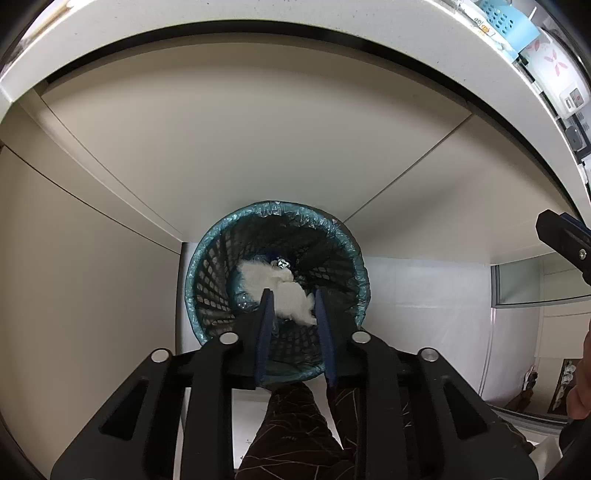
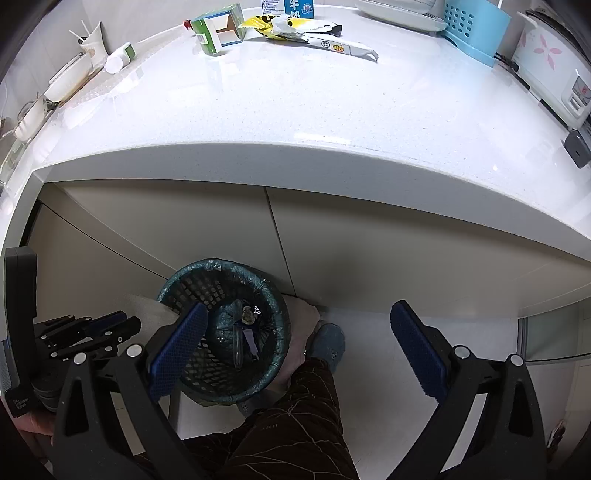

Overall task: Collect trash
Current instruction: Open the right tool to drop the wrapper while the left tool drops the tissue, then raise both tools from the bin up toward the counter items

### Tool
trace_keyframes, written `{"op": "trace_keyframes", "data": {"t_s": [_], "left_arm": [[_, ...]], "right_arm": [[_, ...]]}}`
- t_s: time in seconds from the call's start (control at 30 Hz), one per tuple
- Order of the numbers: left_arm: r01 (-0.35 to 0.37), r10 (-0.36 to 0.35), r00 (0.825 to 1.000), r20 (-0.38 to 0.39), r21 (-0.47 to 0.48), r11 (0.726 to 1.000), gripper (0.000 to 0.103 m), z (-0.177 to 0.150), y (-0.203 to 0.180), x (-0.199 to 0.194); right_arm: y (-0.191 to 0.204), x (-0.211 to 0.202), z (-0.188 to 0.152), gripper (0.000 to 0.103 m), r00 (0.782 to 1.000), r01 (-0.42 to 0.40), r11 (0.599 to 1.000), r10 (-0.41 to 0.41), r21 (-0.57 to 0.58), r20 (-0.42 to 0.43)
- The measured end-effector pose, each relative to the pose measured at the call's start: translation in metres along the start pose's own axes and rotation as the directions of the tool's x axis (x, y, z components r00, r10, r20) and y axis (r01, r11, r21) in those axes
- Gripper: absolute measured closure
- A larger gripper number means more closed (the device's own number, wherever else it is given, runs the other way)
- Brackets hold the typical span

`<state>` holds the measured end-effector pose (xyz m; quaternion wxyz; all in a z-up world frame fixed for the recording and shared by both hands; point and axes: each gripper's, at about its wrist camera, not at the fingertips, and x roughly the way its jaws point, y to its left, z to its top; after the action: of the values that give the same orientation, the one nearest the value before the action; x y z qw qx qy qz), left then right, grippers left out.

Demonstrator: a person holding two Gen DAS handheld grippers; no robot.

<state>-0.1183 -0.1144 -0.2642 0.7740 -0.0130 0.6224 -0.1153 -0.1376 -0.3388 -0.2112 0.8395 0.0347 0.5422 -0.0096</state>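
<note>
You are holding the left gripper (image 1: 291, 306) pointing down over the dark mesh wastebasket lined with a teal plastic bag (image 1: 207, 254), its fingers standing slightly apart with nothing pressed between them. A crumpled white tissue (image 1: 273, 288) is lying loose inside the basket. Your right gripper (image 2: 295, 325) is hanging wide open and empty beside the basket, below the white countertop (image 2: 295, 110).

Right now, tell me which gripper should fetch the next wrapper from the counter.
Right. The right gripper is open, empty and faces the wrapper on the counter. The left gripper hangs over the bin.
</note>
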Motion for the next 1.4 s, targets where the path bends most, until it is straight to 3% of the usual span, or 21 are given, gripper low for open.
{"op": "trace_keyframes", "data": {"t_s": [0.13,0.4,0.6,0.87,1.4], "left_arm": [[0.001,-0.001,1.0,0.019,-0.007,1.0,0.066,-0.003,-0.003,-0.01],[0.005,-0.002,0.995,0.099,-0.033,0.999,0.034,0.003,-0.008,-0.055],[0.01,-0.002,0.989,0.15,-0.053,0.999,0.017,0.016,-0.011,-0.091],[0.006,0.006,0.977,0.212,-0.054,0.999,0.006,0.042,-0.024,-0.123],[-0.009,0.029,0.973,0.227,-0.087,0.996,0.006,0.102,-0.041,-0.146]], "right_arm": [[0.0,-0.002,-0.001,0.008,1.0,-0.002,1.0,0.002,0.005,0.004],[0.004,-0.02,0.005,0.008,0.999,-0.004,1.0,0.005,-0.01,0.052],[0.004,-0.041,0.021,0.008,0.994,-0.015,1.0,0.016,-0.012,0.111],[0.0,-0.064,0.048,0.008,0.981,-0.035,0.999,0.036,-0.012,0.19],[-0.016,-0.078,0.114,0.008,0.958,-0.055,0.998,0.063,-0.038,0.28]]}}
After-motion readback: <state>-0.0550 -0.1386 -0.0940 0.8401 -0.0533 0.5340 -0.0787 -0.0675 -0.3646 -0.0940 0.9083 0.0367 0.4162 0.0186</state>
